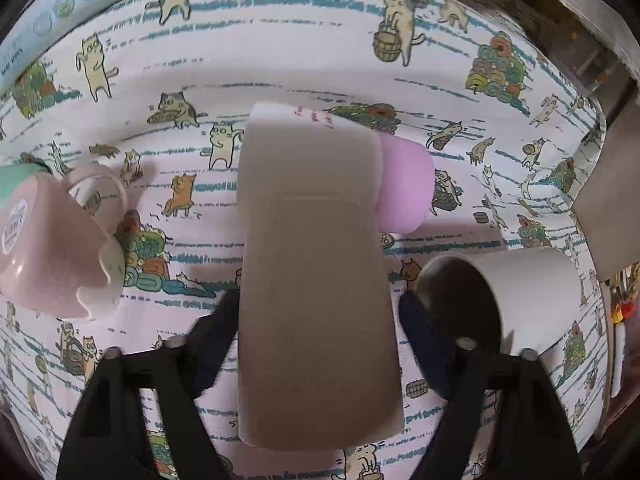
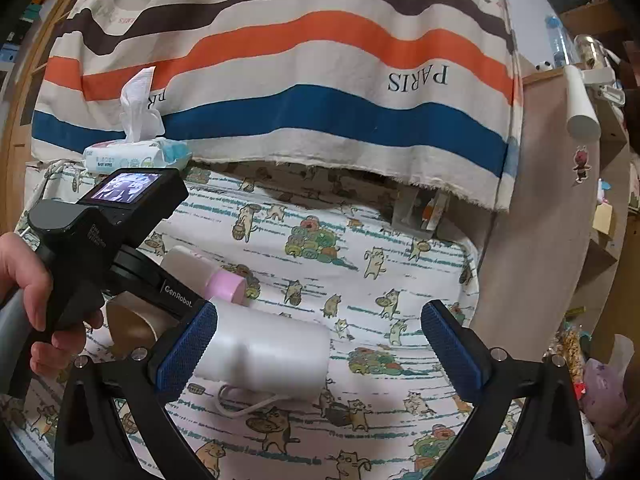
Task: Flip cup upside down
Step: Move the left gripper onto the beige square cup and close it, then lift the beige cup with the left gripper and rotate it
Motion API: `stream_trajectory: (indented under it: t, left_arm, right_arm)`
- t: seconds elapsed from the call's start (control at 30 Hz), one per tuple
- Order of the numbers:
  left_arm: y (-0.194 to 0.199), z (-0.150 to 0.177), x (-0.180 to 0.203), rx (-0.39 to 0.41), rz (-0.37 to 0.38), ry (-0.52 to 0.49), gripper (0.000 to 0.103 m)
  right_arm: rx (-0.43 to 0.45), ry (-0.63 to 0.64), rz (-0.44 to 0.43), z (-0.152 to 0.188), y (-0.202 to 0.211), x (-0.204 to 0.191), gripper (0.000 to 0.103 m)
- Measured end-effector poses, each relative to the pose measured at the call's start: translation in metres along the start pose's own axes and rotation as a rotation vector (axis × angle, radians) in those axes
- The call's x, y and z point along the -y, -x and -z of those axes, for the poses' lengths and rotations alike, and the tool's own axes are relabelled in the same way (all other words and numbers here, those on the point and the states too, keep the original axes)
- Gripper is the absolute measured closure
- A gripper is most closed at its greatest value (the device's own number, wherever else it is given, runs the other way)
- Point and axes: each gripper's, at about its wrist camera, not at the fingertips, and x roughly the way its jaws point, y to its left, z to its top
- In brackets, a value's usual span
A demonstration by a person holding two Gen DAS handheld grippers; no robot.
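Note:
In the left wrist view a white bottle with a pink cap (image 1: 316,280) stands between the fingers of my left gripper (image 1: 320,320), which is shut on it. A white cup (image 1: 500,300) lies on its side to the right, mouth toward the camera. In the right wrist view the same white cup (image 2: 264,352) lies on its side on the cat-print cloth, and my right gripper (image 2: 320,344) is open around it, its left pad (image 2: 188,352) close to the cup's open end. The bottle (image 2: 200,272) and the left gripper's body (image 2: 100,248) sit behind it.
A pink mug (image 1: 52,252) lies tipped at the left with a green cup (image 1: 16,176) behind it. A pack of baby wipes (image 2: 136,156) sits at the back of the cloth under a striped hanging cloth (image 2: 280,80). A shelf unit (image 2: 580,200) stands at the right.

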Motion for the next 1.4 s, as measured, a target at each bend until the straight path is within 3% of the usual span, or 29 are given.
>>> stream_trajectory:
  t: [0.13,0.47,0.67,0.87,0.97,1.07,1.27,1.4]
  left_arm:
    - [0.005,0.004,-0.002,0.015,0.036,-0.008,0.035]
    - [0.053,0.025,0.004,0.165,0.022,-0.11,0.036]
    - [0.087,0.055,0.001,0.372,-0.026,-0.132,0.036]
    - [0.099,0.084,-0.009,0.524,0.018,-0.128,0.036]
    - [0.104,0.099,-0.008,0.616,0.001,-0.158,0.035]
    - [0.101,0.101,-0.01,0.579,0.032,-0.171,0.035]
    - [0.082,0.097,-0.018,0.397,0.066,-0.11,0.035]
    - [0.072,0.102,-0.018,0.294,0.144,-0.124,0.035]
  right_arm:
    - [-0.031,-0.054,0.003,0.0,-0.006,0.011,0.0]
    - [-0.083,-0.171,0.044,0.005,-0.016,0.035,0.0]
    - [-0.062,-0.174,0.057,0.005,-0.014,0.036,0.0]
    - [-0.053,-0.177,0.056,0.005,-0.012,0.035,0.0]
    - [-0.048,-0.177,0.055,0.005,-0.011,0.034,0.0]
    - [-0.056,-0.174,0.051,0.005,-0.012,0.033,0.0]
    - [-0.072,-0.159,0.042,0.006,-0.014,0.03,0.0]
    - [-0.077,-0.161,0.037,0.007,-0.014,0.029,0.0]
